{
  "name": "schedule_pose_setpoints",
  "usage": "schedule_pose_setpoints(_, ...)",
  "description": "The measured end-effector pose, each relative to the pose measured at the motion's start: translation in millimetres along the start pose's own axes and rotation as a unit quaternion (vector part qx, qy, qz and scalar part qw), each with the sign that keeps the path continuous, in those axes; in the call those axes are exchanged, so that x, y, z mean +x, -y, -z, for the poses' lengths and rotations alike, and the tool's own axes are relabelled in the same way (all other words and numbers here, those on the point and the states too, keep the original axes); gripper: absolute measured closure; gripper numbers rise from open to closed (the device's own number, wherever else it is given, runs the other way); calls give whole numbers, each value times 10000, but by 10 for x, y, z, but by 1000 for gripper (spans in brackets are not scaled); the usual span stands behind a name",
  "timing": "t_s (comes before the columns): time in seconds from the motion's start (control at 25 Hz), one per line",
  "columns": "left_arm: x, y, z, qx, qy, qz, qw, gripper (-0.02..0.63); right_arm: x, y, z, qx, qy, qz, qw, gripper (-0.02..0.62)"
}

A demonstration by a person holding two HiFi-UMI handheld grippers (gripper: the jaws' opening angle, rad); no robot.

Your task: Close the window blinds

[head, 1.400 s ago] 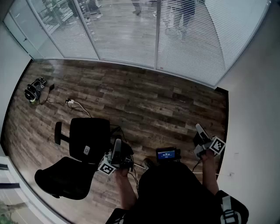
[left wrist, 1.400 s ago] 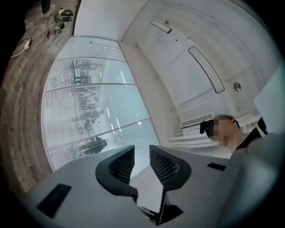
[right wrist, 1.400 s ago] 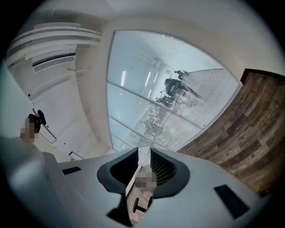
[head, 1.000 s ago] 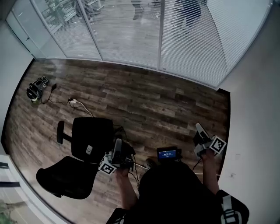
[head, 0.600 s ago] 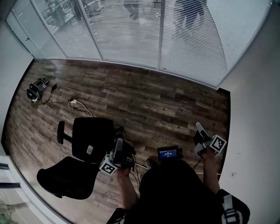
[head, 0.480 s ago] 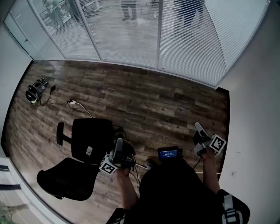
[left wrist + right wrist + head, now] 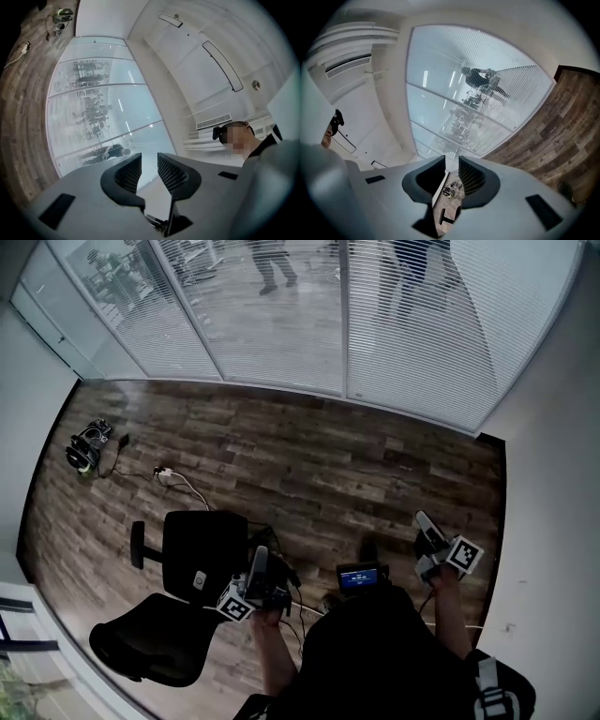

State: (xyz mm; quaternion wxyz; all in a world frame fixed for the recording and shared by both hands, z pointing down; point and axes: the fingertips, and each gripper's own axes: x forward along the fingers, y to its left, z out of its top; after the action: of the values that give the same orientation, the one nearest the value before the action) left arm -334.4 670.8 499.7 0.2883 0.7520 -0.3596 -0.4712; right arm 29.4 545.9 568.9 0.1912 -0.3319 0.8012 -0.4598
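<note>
The window blinds (image 7: 412, 324) are seen across the wooden floor (image 7: 319, 456) from the black office chair (image 7: 202, 554), hung over a glass wall. Their slats are tilted enough that figures beyond the glass can be made out through them.

Both grippers are kept on the chair's side of the floor, well apart from the blinds. The left gripper (image 7: 259, 557) is held just beside the chair's backrest, on the side toward the person (image 7: 375, 652), and is pointed toward the blinds. In the left gripper view its jaws are drawn together to a narrow slit, and nothing is caught between them.

The right gripper (image 7: 424, 521) is held well apart from the chair, on the person's far side. Its jaws are likewise clenched to a thin gap, with nothing gripped.

A small lit screen (image 7: 358, 576) is carried between the two grippers, farther from the chair than the left gripper. A cable with a white plug (image 7: 173, 474) is laid on the floor just past the chair, toward the blinds. A small dark device (image 7: 86, 446) is found farther out from the chair, by the side wall.
</note>
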Motion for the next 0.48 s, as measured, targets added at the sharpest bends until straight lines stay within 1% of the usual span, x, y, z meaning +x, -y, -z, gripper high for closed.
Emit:
schedule_pose_setpoints(0.08,207,-120,-53,63,46,-121,9999,505,249,159,-130,86,-52,-60,9999,502)
schedule_pose_setpoints(0.2,640,-229,-72,202,45,-168,9996,505,595,329,-476,90,-91,-165,9998,502)
schedule_pose_setpoints(0.36,1189,-426,-37,598,-116,-100,9981,505,1032,416,-978,-83,-170,-413,9990,502)
schedule_pose_setpoints(0.48,1545,-567,121,646,-323,-292,9970,505,1175,556,-1233,-195,-281,-346,9988,502)
